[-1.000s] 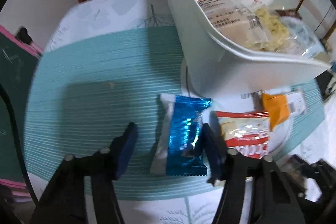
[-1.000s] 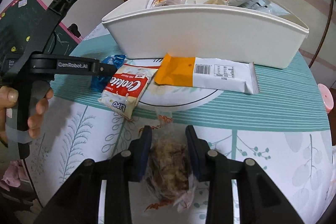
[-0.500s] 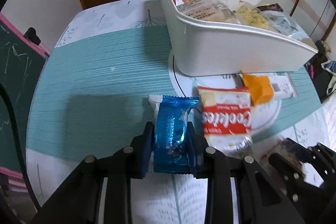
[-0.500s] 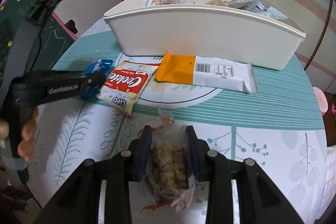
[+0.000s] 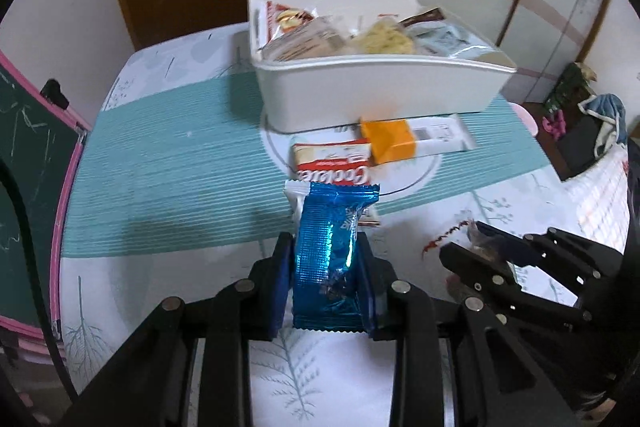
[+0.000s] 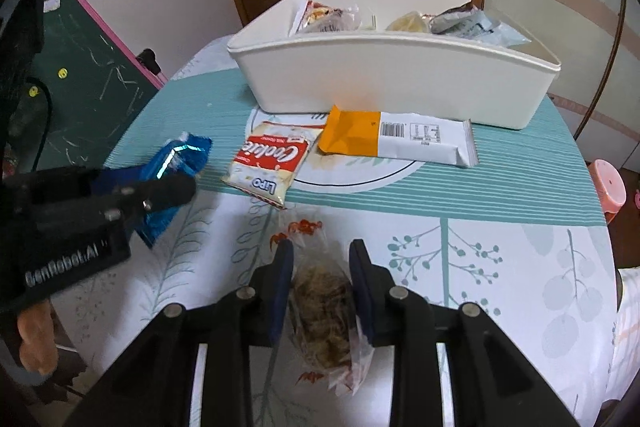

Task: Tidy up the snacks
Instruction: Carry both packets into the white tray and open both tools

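The white bin (image 6: 400,83) at the far side of the counter (image 6: 520,259) already holds several packets, so the sorting looks partly done; by my reading four snacks are still outside it. Two lie flat on the counter just in front of the bin: the Lipo cookie packet (image 6: 270,163) and the orange-and-white wrapped bar (image 6: 396,141), the bar nearly touching the bin's wall. The other two are in hand. The left hand-held gripper (image 5: 326,279) is clamped on the blue foil snack packet (image 5: 326,259), which stands upright between its pads, lifted clear of the counter. The right hand-held gripper (image 6: 322,287) has the clear bag of brown snack (image 6: 324,311) between its pads, and its jaws are closing a little further on it; the bag looks pinched and just off the cloth. What remains, I judge, is to carry both held packets over the rim, drop them, then fetch the cookies and the bar. Against a second ago, the left jaws were then spread wide around the blue packet lying flat beside the cookies; now they are shut on it and it is raised, with the bin farther away in that view. The right side has changed little beyond a slight lift.
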{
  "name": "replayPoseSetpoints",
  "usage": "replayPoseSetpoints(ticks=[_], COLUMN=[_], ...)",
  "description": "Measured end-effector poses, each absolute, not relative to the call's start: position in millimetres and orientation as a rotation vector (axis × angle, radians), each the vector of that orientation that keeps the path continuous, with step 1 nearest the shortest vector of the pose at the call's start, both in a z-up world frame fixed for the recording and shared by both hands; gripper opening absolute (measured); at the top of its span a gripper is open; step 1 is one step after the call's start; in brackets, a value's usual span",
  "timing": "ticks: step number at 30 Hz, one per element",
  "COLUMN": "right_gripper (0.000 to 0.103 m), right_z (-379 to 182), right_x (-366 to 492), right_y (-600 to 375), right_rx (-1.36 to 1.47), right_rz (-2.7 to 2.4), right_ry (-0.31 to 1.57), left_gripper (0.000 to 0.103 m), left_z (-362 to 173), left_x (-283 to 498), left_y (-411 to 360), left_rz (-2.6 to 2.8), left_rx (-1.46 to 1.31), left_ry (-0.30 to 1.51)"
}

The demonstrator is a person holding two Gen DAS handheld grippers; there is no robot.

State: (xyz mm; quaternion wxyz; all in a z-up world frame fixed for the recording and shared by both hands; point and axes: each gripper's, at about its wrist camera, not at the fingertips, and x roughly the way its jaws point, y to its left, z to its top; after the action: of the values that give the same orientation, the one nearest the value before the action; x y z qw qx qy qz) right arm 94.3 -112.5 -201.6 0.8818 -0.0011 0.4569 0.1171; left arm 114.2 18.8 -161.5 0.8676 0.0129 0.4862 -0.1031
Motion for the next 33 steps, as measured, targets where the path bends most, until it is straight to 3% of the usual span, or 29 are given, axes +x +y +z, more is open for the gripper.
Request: replayPoseSetpoints(ticks=[10, 19, 24, 30, 31, 32, 33], right_gripper=[0.029, 0.029, 0.029, 0.030, 0.030, 0.030, 0.031], right_z=[-116, 2, 30, 14, 10, 6, -1], right_x=[116, 192, 252, 312, 317, 322, 328], right_y=[-139, -150, -161, -172, -173, -173, -173], right_rx=[0.061, 0.022, 0.041, 0.054, 0.052, 0.049, 0.040], right_rz=[0.240, 0.177, 0.105, 0.041, 0.037, 0.035, 0.030], right_ry=[0.817, 0.594, 0.563, 0.643, 0.658, 0.676, 0.704], left_gripper=[0.028, 0.028, 0.028, 0.030, 0.037, 0.060, 0.075], left_z=[-80, 4, 17, -4, -10, -17, -24], left_x=[143, 243, 315, 360, 362, 365, 366], left_y=[6, -26, -30, -33, -34, -36, -37], left_rz=[-0.242, -0.198, -0.151, -0.112, -0.113, -0.113, -0.107], left_rx=[0.103, 0.188, 0.145, 0.117, 0.121, 0.132, 0.140], left_ry=[0.886, 0.767, 0.799, 0.847, 0.854, 0.868, 0.878])
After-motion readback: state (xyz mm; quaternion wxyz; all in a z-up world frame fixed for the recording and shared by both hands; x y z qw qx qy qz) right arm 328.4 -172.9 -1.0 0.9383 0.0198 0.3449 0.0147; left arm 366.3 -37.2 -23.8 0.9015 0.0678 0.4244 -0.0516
